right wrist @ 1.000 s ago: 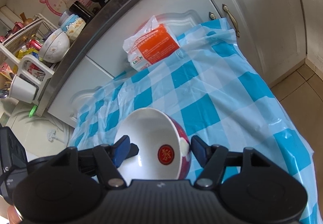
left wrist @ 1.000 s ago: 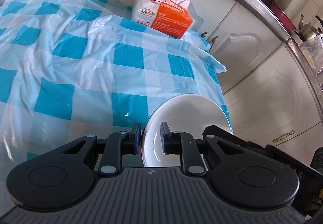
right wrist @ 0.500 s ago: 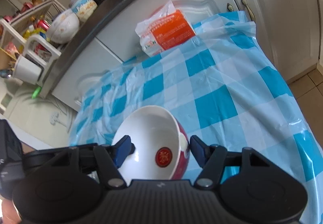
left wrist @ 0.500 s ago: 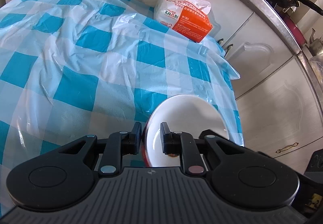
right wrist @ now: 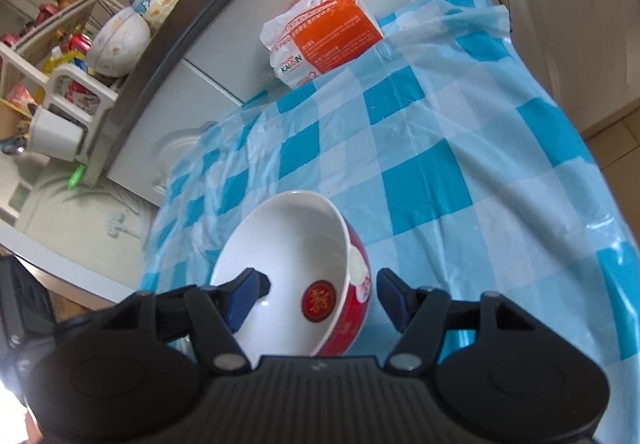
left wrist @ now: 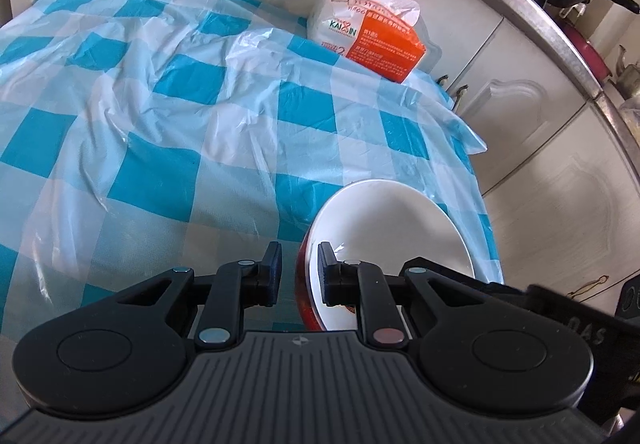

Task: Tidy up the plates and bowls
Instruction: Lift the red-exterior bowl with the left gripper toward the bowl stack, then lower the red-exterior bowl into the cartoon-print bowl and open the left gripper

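Observation:
A bowl, white inside and red outside with a red emblem at the bottom, shows in the left wrist view (left wrist: 384,228) and the right wrist view (right wrist: 296,268), above the near part of the blue-and-white checked tablecloth (left wrist: 180,116). My left gripper (left wrist: 299,268) straddles the bowl's rim, one finger outside and one inside, jaws narrow; I cannot tell if the pads press the rim. My right gripper (right wrist: 320,294) is open, with the bowl between its spread fingers; its right finger is clear of the bowl.
An orange-and-white packet (left wrist: 372,40) lies at the table's far edge against white cabinet doors (left wrist: 552,172). A steel counter edge (right wrist: 168,56) runs above, with a dish rack holding bowls and a cup (right wrist: 64,84). Floor tiles (right wrist: 616,140) lie right of the table.
Both views have shifted over the table and show more cloth to the left. The bowl keeps its place between the fingers of both grippers, and the jaws look the same.

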`<state>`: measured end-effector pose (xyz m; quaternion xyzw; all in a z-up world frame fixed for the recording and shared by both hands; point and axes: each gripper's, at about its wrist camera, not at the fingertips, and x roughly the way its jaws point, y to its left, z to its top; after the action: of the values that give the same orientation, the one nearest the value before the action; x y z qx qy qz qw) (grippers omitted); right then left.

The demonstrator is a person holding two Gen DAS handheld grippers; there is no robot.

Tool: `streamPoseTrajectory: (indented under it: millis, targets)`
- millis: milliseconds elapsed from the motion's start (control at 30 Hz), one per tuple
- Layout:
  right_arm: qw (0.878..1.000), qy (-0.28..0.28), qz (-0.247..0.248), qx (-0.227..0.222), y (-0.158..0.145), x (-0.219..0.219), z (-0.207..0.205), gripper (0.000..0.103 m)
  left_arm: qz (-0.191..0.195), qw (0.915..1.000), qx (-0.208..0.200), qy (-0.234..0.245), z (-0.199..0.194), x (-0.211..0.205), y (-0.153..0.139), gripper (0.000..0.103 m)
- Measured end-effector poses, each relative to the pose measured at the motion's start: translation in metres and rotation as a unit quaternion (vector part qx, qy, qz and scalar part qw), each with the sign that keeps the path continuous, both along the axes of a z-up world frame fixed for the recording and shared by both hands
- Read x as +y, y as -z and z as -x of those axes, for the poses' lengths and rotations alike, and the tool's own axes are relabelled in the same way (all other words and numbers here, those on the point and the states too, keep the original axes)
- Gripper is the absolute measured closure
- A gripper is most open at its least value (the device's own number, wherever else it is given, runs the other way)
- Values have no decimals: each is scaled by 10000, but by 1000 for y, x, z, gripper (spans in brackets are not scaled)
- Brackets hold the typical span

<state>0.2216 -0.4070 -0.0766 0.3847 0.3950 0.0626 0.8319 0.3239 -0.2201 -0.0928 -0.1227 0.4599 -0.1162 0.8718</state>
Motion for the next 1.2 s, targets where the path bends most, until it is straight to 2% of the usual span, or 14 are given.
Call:
streamPoseTrajectory:
  millis: [100,267,467,600,733,833,967,1200]
  targets:
    - [9996,16,-263,-50,5,2,1,26,232,9997,-1,44,1,7,5,88]
    - [9996,128,-197,-182,2,8,1,21,573,9980,-171,222,5,16,9,93]
    - [9986,352,-197,-334,-9,17,-1,19,576,9977,-250,239,9,23,12,96]
    - [9988,353,6,-337,-19,28,-3,11,670,9970,-332,200,16,28,13,96]
    - [9982,300,141,-494,-21,37,-4,11,659,9955,-650,199,21,34,12,95]
    - [9977,305,54,-596,-20,38,-2,11,809,9942,-690,160,24,42,15,95]
    - [9968,345,65,-723,-20,45,4,11,764,9934,-838,172,36,46,17,95]
    - [9949,387,79,-927,-42,64,20,11,636,9910,-1165,161,65,62,-6,95]
